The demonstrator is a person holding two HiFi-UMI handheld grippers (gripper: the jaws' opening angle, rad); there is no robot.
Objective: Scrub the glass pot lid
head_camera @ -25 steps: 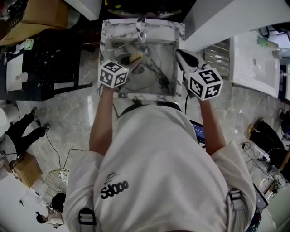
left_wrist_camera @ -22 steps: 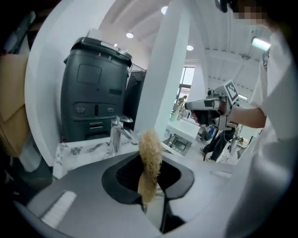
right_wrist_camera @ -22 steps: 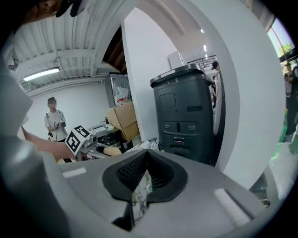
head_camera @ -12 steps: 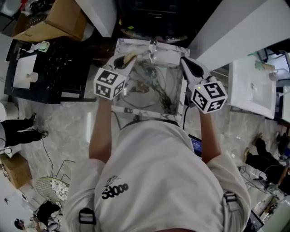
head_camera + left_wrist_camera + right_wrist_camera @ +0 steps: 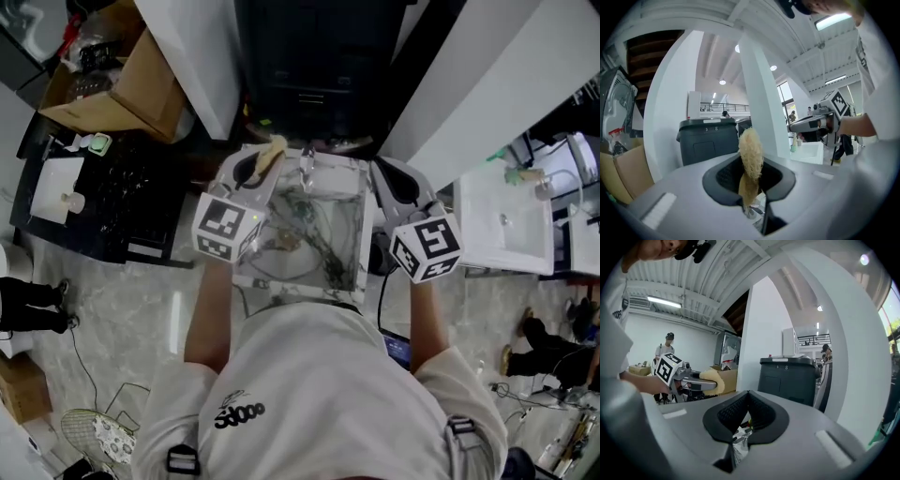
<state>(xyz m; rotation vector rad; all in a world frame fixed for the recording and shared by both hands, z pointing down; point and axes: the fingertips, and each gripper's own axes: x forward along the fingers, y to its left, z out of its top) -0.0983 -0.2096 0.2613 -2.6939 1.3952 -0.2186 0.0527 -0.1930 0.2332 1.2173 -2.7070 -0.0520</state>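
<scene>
Yellow and fibrous, that is our one scrubber (image 5: 751,150), pinched upright in the left gripper (image 5: 258,167), whose jaws are clamped on its lower end. We count two grippers, each with one marker cube, plus one sink (image 5: 295,292), one tap (image 5: 306,169) and one lid. The right gripper (image 5: 398,183) has its jaws pressed together with nothing between them, and it hangs over the sink's right rim. A second ago we had the left gripper down in the basin with the scrubber against the lid. Now it has come up and sits over the back left corner of the sink, just beside the tap, with the scrubber clear of the basin. The right gripper has barely shifted from its rim. The glass lid (image 5: 286,248) lies down in the marbled sink, toward the front left. It is clear and hard to pick out: we see a thin curved rim and a brownish spot near its middle, and the sink floor showing through it.
</scene>
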